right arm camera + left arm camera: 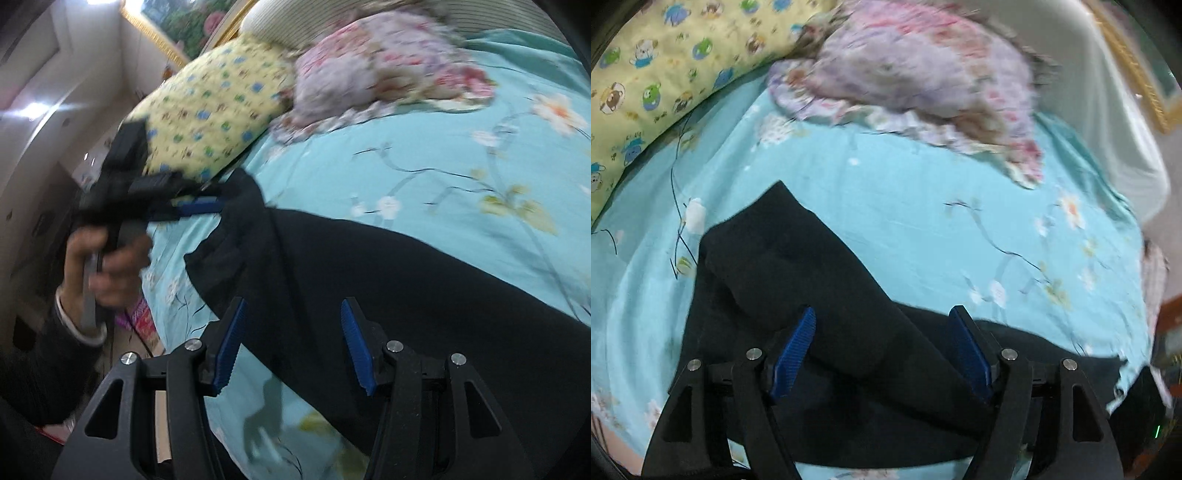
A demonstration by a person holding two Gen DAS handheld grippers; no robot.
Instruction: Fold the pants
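Black pants [812, 266] lie spread on a turquoise flowered bed sheet [923, 206], with a folded layer running slantwise across them. My left gripper [882, 310] hovers over the pants, its blue pads wide apart and nothing between them. In the right wrist view the pants [369, 277] stretch from the middle to the right edge. My right gripper [293, 302] stands open above them and grips nothing. The left gripper [201, 205], held by a hand [110, 266], is by the pants' far left corner.
A yellow cartoon-print pillow [657, 74] [207, 122] lies at the head of the bed. Beside it is a crumpled pink and lilac flowered cloth [916, 74] [388, 62]. The bed's edge [159, 295] drops off at the left. A gold picture frame [159, 33] hangs behind.
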